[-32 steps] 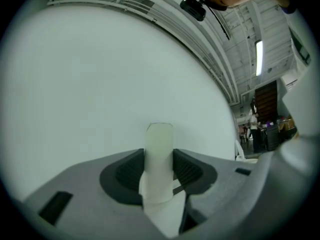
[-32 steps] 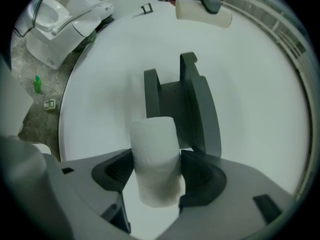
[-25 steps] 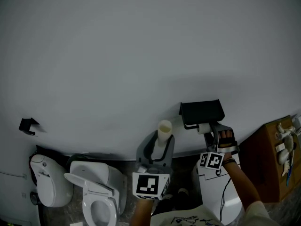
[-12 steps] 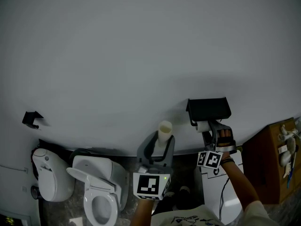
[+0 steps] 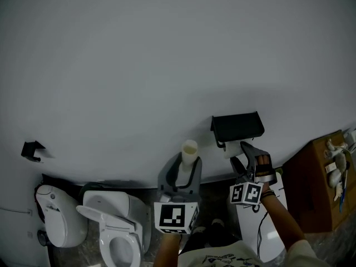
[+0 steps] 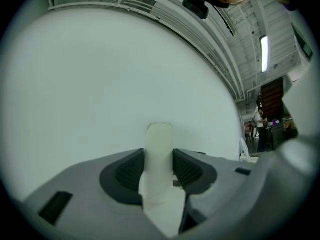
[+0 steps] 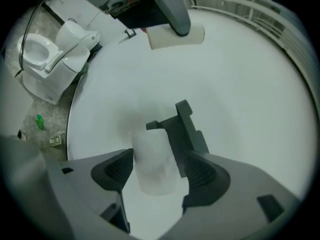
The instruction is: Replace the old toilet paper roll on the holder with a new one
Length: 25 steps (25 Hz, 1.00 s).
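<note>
My left gripper stands still in front of the white wall, shut on a slim cream roll that points upward. The roll sits between both pads of that gripper. A black paper holder is fixed to the wall at the right. Just below its left end, my right gripper has a small white roll between its jaws. In the right gripper view this blurred roll lies between the pads of the gripper, in front of the holder's arm. The left gripper's roll shows at the top.
A white toilet with its lid up and a second white fixture stand at the lower left. A white unit sits under the holder, a brown cabinet at the right. A small black bracket is on the wall.
My right gripper has shifted left under the holder and rolled a little, and the white roll has gone with it. The left gripper and its roll have stayed put.
</note>
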Available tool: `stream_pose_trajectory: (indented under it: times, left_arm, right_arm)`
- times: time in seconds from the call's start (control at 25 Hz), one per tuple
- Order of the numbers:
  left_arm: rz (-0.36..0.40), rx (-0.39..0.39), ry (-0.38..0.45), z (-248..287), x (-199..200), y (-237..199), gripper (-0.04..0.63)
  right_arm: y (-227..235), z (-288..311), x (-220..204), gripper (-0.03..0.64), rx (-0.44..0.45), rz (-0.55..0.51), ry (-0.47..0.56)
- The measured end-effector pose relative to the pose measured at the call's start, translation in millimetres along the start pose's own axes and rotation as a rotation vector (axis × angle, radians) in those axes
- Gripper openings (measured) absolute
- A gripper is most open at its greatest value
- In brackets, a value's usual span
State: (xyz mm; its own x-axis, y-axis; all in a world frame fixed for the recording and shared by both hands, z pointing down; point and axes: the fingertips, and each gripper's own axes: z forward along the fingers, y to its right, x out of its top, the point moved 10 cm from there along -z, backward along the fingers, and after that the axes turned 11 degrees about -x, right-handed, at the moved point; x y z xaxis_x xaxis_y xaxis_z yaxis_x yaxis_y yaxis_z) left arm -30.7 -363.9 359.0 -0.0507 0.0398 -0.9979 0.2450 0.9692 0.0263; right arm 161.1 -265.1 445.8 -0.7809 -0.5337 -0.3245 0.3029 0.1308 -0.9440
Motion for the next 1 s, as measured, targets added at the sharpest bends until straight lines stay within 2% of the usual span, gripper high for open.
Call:
stream_pose_trajectory:
  times: [0.12, 0.24, 0.4, 0.48, 0.56, 0.64, 0.8, 0.84, 1.0]
  left_arm:
    - [0.003, -0.019, 0.006, 7, 2, 1, 0.181]
    - [0.001, -0.027, 0.015, 13, 5, 2, 0.181]
    - [-0.007, -0.036, 0.028, 18, 8, 3, 0.182]
    - [-0.01, -0.038, 0.036, 20, 9, 3, 0.181]
    - [-0.015, -0.036, 0.044, 22, 11, 3, 0.181]
    - [-0.019, -0.038, 0.053, 24, 14, 4, 0.182]
    - [-0.023, -0.042, 0.07, 27, 17, 6, 0.182]
    - [-0.022, -0.041, 0.072, 28, 17, 7, 0.181]
    - [-0.021, -0.037, 0.077, 30, 21, 11, 0.181]
  right_arm:
    - [8, -14, 4, 0.314, 0.022, 0.111, -0.004]
    - [17, -28, 1, 0.314, 0.051, 0.282, -0.011]
    - [38, -40, -5, 0.313, 0.079, 0.682, -0.008]
    - [53, -44, -11, 0.313, 0.041, 0.868, -0.001]
    - [66, -49, -18, 0.312, -0.02, 0.997, 0.011]
    - [77, -54, -25, 0.295, -0.077, 1.08, 0.006]
    - [98, -64, -36, 0.123, -0.211, 1.187, 0.018]
    - [102, -67, -38, 0.099, -0.232, 1.208, 0.019]
    - [115, -74, -45, 0.063, -0.278, 1.252, 0.012]
